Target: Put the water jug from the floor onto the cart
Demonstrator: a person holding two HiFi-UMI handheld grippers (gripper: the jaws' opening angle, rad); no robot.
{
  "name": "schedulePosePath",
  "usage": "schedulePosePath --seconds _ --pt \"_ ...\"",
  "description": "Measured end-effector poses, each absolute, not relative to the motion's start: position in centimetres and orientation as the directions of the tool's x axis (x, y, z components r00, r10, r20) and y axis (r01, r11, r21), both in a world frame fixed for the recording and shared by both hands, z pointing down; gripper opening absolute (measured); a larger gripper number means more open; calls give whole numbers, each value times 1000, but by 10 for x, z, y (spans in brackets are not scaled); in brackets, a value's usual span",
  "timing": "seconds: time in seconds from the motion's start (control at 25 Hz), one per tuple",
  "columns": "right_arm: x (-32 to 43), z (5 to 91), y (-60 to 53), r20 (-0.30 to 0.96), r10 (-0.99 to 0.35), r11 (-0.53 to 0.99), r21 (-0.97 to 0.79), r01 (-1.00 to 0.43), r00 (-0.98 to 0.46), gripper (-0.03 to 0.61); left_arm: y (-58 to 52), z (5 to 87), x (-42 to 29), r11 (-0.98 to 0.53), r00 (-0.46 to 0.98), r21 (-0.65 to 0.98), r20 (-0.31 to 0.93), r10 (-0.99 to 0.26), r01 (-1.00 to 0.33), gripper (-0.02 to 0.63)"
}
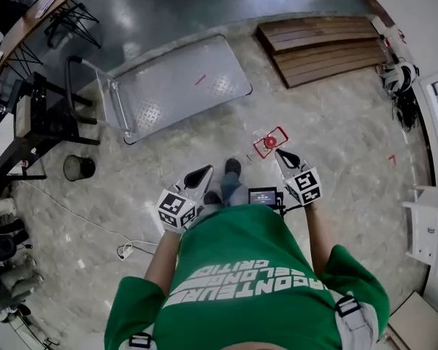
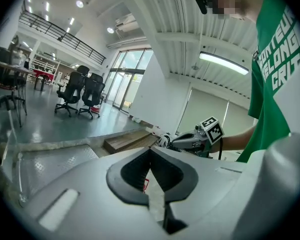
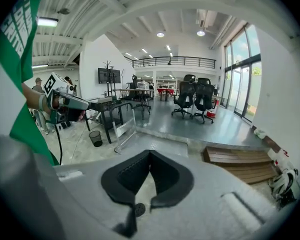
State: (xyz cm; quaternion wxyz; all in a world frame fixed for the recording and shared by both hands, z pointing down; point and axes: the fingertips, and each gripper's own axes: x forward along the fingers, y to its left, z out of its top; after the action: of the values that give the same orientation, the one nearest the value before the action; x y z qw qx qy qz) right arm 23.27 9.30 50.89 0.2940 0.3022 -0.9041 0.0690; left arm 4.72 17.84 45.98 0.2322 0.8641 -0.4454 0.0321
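The jug (image 1: pixel 269 143) stands on the floor (image 1: pixel 336 130) in front of the person's feet, red cap up. It is just beyond the tip of the right gripper (image 1: pixel 282 154) and a little to its left. That gripper's jaws are closed, with nothing between them, and do not touch the jug. The left gripper (image 1: pixel 202 172) is farther off on the jug's other side, its jaws also pressed together and empty. So the jug sits ahead of both tips, nearer the right one. The cart (image 1: pixel 182 79) lies well beyond, up and to the left, its deck bare.
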Motion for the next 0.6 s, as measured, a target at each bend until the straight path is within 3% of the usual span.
schedulePosePath --seconds 0.6 --pt "304 628 35 709 -502 709 9 -705 -496 8 108 505 93 -551 674 388 396 -624 -739 15"
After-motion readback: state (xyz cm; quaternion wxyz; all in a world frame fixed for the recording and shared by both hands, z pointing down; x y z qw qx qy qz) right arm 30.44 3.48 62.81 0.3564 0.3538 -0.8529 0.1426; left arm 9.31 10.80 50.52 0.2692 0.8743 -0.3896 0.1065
